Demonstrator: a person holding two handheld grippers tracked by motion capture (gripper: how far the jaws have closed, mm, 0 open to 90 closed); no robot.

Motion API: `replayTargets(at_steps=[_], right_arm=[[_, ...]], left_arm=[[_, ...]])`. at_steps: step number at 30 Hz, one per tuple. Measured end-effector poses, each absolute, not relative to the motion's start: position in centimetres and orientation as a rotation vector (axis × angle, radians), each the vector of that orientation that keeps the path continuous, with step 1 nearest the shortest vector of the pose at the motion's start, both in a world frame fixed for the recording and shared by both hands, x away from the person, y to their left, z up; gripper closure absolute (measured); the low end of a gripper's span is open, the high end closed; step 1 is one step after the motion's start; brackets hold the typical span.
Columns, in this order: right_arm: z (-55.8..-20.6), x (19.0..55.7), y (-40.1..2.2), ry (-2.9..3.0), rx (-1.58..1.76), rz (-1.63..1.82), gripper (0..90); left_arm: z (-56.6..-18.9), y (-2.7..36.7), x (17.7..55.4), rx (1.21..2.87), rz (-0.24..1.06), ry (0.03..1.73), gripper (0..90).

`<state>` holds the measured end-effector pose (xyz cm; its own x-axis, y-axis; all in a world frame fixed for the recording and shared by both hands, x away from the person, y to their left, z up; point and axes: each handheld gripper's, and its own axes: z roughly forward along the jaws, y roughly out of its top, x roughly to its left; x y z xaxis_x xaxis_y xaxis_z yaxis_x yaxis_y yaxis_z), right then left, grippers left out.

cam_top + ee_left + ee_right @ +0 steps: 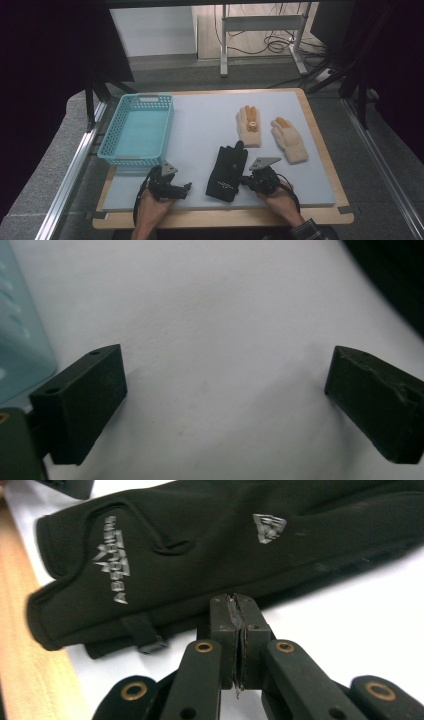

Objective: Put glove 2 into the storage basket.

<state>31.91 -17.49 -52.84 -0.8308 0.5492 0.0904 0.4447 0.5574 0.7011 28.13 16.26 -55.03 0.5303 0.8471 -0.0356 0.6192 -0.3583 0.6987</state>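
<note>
Left gripper (186, 187): jaws spread wide, nothing between them, hovering low over bare pad near the front edge of the bench, left of centre. In the left gripper view (225, 405), both black jaws well apart over plain white surface; a pale turquoise wall at the far left edge of that view, a dark mass at the top right corner, too blurred to identify with certainty.

Right gripper (246, 182): jaws pressed fully together, nothing clamped. In the right gripper view (238, 611), closed tips just beside the long edge of the black glove (200, 555); contact cannot be confirmed. Held in the right hand (278, 199) near the front edge, right of centre; left hand (152, 207) on the other gripper, both entering from the front.

Black glove (227, 171): flat on the pad between the two grippers, cuff toward the front edge, fingers pointing toward the back. Silver lettering and a small silver badge visible on it in the right gripper view, plus a small pull tab at the cuff.

Two cream fleece gloves with orange fingertips further back, right of centre: first (249, 125) lying straight, second (289, 139) just to its right, angled, nearer the right edge. The two apart from each other and from the black one.

Turquoise perforated basket (112, 150): at the back left corner, overhanging the left edge, nothing visible inside.

Light grey pad (200, 125) covering most of the wooden bench (327, 150).
</note>
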Motion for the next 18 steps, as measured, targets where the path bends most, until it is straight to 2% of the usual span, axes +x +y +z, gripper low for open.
replayTargets(at_steps=[10, 15, 18], right_arm=[[-53.2, 32.7, -14.8, 2.651, 0.835, 1.175, 84.0], [-53.3, 33.6, -12.9, 2.643, 0.845, 1.170, 83.1], [-53.3, 34.2, -11.9, 2.630, 0.839, 1.166, 82.9]], left_arm=[[-55.1, 16.5, 28.1, 2.126, 0.486, 1.139, 0.0], [-55.3, 16.9, 28.6, 2.116, 0.414, 1.133, 0.2], [-55.3, 16.9, 28.5, 2.113, 0.418, 1.132, 0.2]])
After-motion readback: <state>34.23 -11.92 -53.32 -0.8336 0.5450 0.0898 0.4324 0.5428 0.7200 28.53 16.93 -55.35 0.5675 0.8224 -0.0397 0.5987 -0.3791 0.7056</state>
